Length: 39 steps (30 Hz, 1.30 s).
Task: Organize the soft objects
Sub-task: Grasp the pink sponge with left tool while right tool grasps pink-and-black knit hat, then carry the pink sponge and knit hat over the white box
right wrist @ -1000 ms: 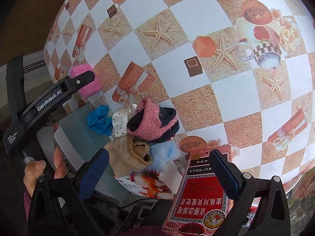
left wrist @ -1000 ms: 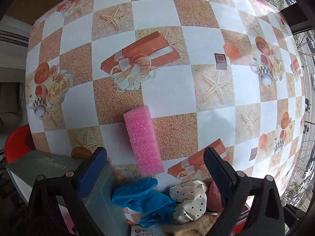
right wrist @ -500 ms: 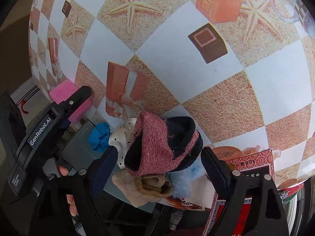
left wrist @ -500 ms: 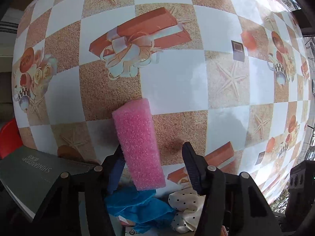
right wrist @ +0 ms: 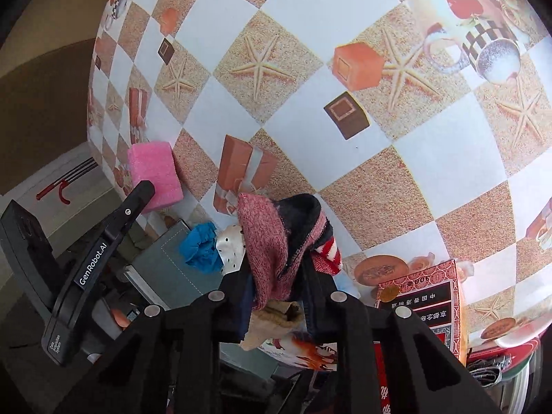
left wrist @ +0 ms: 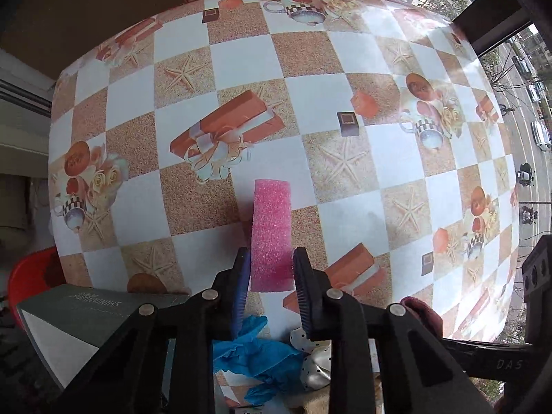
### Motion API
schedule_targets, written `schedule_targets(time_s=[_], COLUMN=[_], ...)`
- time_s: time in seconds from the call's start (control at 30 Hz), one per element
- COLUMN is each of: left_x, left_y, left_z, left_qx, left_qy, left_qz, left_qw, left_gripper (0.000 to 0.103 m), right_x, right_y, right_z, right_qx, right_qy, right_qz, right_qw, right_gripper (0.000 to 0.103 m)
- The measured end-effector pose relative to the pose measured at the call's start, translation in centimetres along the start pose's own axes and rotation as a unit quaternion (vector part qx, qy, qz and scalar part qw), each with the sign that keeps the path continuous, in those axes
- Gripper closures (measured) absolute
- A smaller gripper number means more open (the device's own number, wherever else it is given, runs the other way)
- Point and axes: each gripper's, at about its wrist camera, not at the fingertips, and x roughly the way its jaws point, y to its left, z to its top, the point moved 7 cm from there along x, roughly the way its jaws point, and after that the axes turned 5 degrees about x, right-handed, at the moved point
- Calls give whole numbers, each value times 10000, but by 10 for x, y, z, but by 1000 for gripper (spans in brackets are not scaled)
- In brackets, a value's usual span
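My left gripper [left wrist: 270,272] is shut on the near end of a pink foam sponge [left wrist: 270,231] and holds it above the checked tablecloth [left wrist: 276,62]; the sponge also shows in the right wrist view [right wrist: 155,176]. My right gripper [right wrist: 279,283] is shut on a pink and dark knitted sock [right wrist: 279,238] with a red-striped edge, lifted off the pile. Below lie a blue glove [left wrist: 255,355], a white polka-dot cloth [left wrist: 312,365] and a tan sock [right wrist: 272,321].
A grey box [left wrist: 79,317] lies at the table's near left edge, with a red tub [left wrist: 27,279] beyond it. A red printed box [right wrist: 421,303] lies at the near right. The left gripper's body [right wrist: 86,269] crosses the right wrist view.
The left jaws closed on the pink sponge and lifted it. The right jaws closed on the knitted sock and raised it off the pile.
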Motion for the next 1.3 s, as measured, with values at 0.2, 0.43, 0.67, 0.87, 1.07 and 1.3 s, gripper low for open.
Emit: schedule_targets(time_s=[0.2, 0.43, 0.67, 0.87, 1.07, 1.3], left_x=[-18, 14, 38, 22, -33, -78], left_y=[-2, 18, 4, -21, -47, -76], left_z=[-10, -10, -10, -10, -26, -87], left_qx=[152, -220, -121, 296, 832, 1417], left_qy=[-63, 406, 626, 182, -491, -728], left_qz=[110, 189, 226, 413, 265, -6], left_qw=[9998, 9988, 9977, 9985, 9950, 9872], left_gripper=[71, 27, 51, 78, 78, 78], right_x=[-39, -86, -122, -154, -166, -158], right_y=[10, -2, -18, -41, -62, -75], right_z=[-13, -33, -51, -69, -95, -141], right_qx=[-305, -522, -761, -973, -1090, -1160], right_qy=[-647, -1121, -1572, -2224, -2642, -2856], right_qz=[-28, 106, 113, -117, -279, -429], right_qw=[9974, 9923, 9846, 9700, 9579, 9503], right_gripper=[77, 77, 77, 77, 77, 77])
